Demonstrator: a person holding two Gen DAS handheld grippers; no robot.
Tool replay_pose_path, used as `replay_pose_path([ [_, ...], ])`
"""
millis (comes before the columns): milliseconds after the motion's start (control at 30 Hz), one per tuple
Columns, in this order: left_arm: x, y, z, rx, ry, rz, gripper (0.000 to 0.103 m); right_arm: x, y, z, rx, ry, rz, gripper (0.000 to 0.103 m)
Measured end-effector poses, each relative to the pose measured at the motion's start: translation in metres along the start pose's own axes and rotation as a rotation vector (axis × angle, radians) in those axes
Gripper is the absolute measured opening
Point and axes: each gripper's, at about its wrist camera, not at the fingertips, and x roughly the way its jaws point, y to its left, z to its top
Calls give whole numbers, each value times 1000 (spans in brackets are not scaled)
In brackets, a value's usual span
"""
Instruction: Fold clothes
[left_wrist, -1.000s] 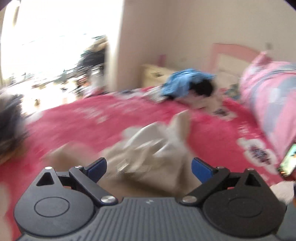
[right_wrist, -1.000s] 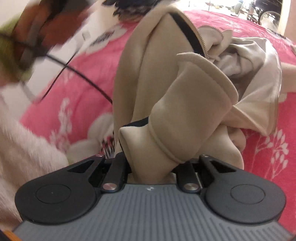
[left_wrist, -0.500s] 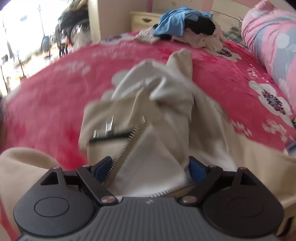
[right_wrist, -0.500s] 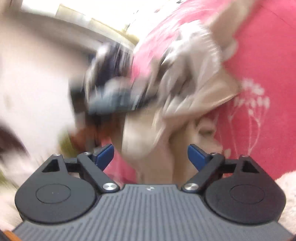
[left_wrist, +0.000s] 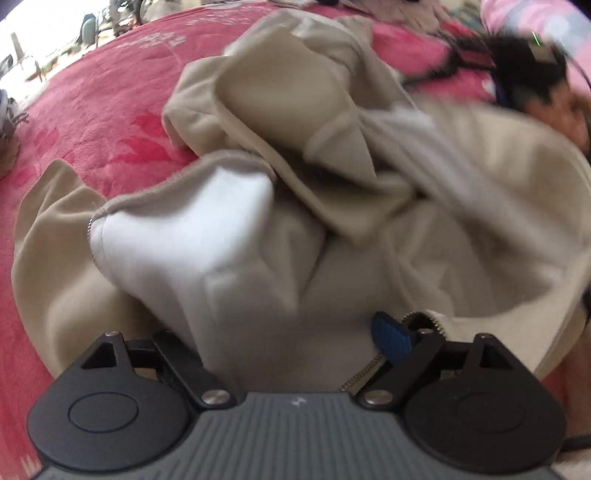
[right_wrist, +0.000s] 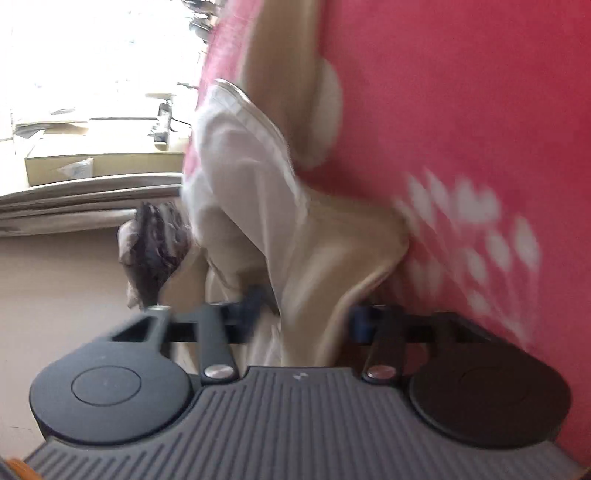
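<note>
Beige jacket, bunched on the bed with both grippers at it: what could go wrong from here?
The jacket lies crumpled, sleeve over body, so a grab may take several layers. The right gripper is closing on cloth in a blurred, rolled view; it may catch the wrong edge. The zipper beside the left gripper could snag.

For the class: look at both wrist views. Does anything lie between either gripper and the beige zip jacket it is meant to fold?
Nothing visible does. The beige jacket already lies bunched between the wide-set fingers of the left gripper on the red blanket. The right gripper is closing its jaws with a fold of the same jacket directly between them.
</note>
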Motion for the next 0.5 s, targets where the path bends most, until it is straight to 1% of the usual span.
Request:
replay_pose_path([
  [33, 1, -2, -3, 2, -6, 9, 88, 5, 9, 5, -28, -12, 15, 17],
  [100, 2, -3, -6, -19, -26, 15, 88, 14, 28, 13, -88, -35, 47, 12],
  [133, 2, -3, -7, -31, -34, 17, 88, 18, 45, 14, -136, -41, 74, 10],
  [167, 3, -4, -7, -43, -40, 18, 87, 23, 61, 15, -185, -43, 101, 9],
  [233, 3, -8, -8, -55, -55, 16, 87, 37, 97, 14, -288, -21, 148, 9],
  [300, 3, -12, -8, -61, -72, 0, 87, 59, 135, 10, -373, 34, 206, 8],
  [400, 1, -12, -9, -84, -99, -48, 87, 93, 182, -1, -478, 136, 300, 8],
  [433, 3, -12, -10, -92, -106, -57, 87, 104, 192, -4, -502, 168, 318, 8],
  [500, 6, -11, -12, -116, -119, -76, 87, 125, 208, -6, -547, 207, 317, 8],
])
